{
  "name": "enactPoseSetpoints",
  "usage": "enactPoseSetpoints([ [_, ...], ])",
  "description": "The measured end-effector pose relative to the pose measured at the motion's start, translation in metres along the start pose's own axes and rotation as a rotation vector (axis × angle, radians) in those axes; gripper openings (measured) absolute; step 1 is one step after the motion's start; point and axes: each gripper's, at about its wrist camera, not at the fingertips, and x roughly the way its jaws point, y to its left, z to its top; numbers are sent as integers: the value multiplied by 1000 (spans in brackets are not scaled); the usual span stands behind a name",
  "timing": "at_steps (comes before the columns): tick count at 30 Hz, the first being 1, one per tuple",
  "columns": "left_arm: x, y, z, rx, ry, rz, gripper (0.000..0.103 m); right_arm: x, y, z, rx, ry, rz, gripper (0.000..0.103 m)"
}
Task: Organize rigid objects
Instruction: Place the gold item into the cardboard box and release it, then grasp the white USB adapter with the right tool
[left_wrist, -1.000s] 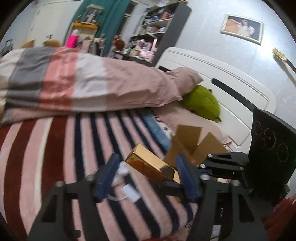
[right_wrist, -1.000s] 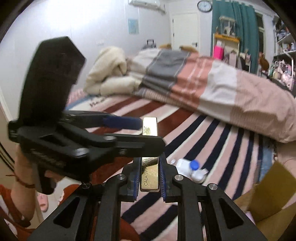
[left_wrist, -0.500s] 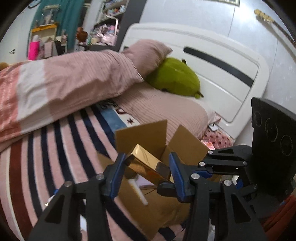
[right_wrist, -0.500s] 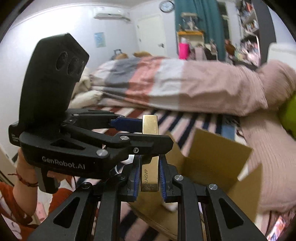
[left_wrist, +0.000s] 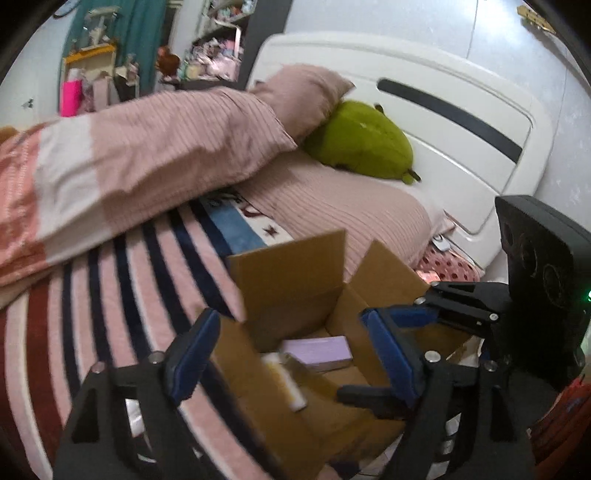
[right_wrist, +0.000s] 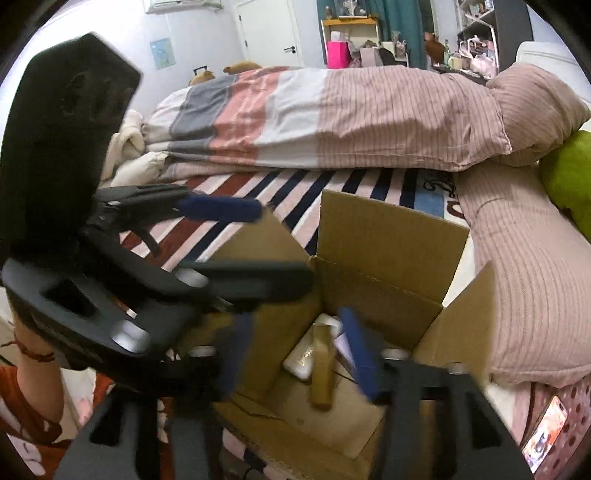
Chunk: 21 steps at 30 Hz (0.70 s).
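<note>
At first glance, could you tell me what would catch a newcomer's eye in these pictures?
The open cardboard box on the striped bed, flaps up, sits right below both grippers. A gold bar-shaped box lies inside it, between the parted blue fingers of the right gripper. Further back, a bright green plush rests against the white headboard.

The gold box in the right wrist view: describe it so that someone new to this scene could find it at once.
Find the open cardboard box on the striped bedspread, near the pillow end of the bed. Look inside, between the spread blue fingers of the right gripper: the gold box stands tilted there. It is long, narrow and metallic gold, unlike the white item and the pale purple box beside it.
</note>
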Motion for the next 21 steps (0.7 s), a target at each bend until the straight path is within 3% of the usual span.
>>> enactPoseSetpoints([
  [8,-78,43,-25,-72,-102,148,82,-9,49,20,-80,-72,7,97],
  [16,-144,108,-85,-192,-167,310,83,12,142,42,-241,-120,4,98],
  [21,-154,144,-129,-262,-157,372,84,51,189,45,-268,-62,116,98],
])
